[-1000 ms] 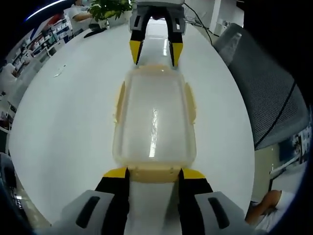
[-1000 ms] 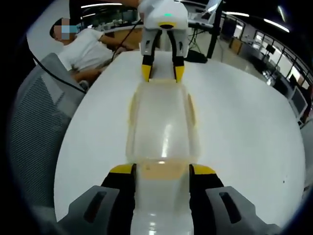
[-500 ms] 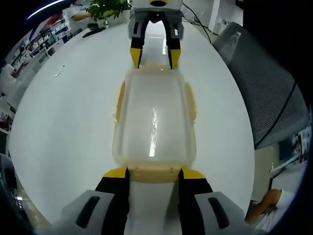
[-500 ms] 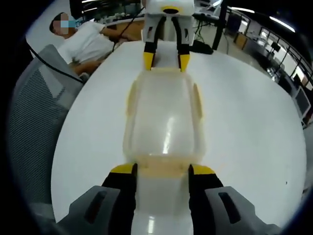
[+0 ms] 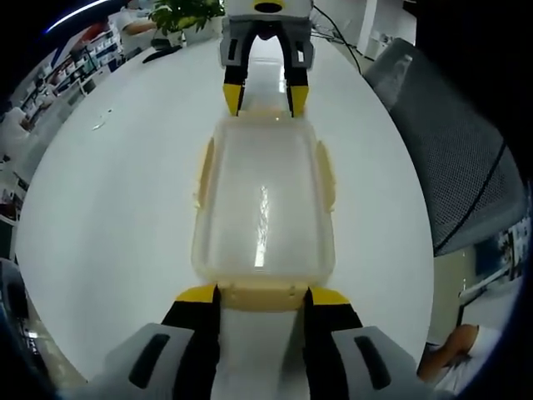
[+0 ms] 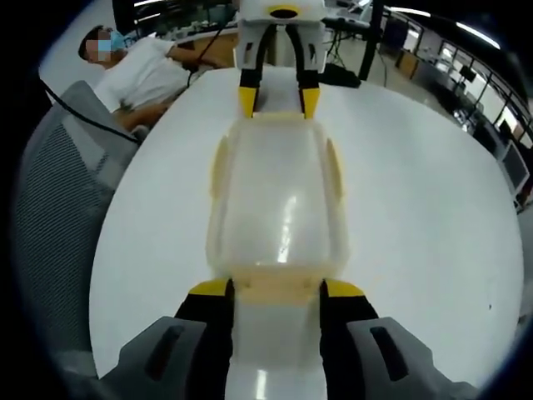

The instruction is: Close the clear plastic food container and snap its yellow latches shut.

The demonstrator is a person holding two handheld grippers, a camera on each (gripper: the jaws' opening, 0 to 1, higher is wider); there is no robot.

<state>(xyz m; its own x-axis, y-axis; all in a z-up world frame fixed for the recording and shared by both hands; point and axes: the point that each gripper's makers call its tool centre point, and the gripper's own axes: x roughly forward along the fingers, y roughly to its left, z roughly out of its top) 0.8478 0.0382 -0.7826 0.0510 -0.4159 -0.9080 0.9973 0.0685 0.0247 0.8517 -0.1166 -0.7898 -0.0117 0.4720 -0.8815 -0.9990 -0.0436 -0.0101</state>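
The clear plastic container (image 5: pixel 262 200) lies on the white table (image 5: pixel 108 208) with its lid on. Pale yellow latches (image 5: pixel 202 171) sit along its long sides and look folded down. My left gripper (image 5: pixel 263 293) is open at the near short end, its jaws straddling that end latch (image 5: pixel 262 297). At the opposite short end my right gripper (image 5: pixel 265 100) is open too, its yellow tips at the rim. In the right gripper view the container (image 6: pixel 279 208) runs from my right gripper (image 6: pixel 275 289) to the left gripper (image 6: pixel 277 102).
A grey mesh chair (image 5: pixel 450 150) stands close to one long side of the table, also seen as the chair (image 6: pixel 58 192). A person in a white shirt (image 6: pixel 150 71) sits behind it. A potted plant (image 5: pixel 179 12) is at the far table end.
The right gripper's jaws have narrowed slightly and sit closer to the container's far end latch. The right view has shifted a little. Container and left gripper have stayed put.
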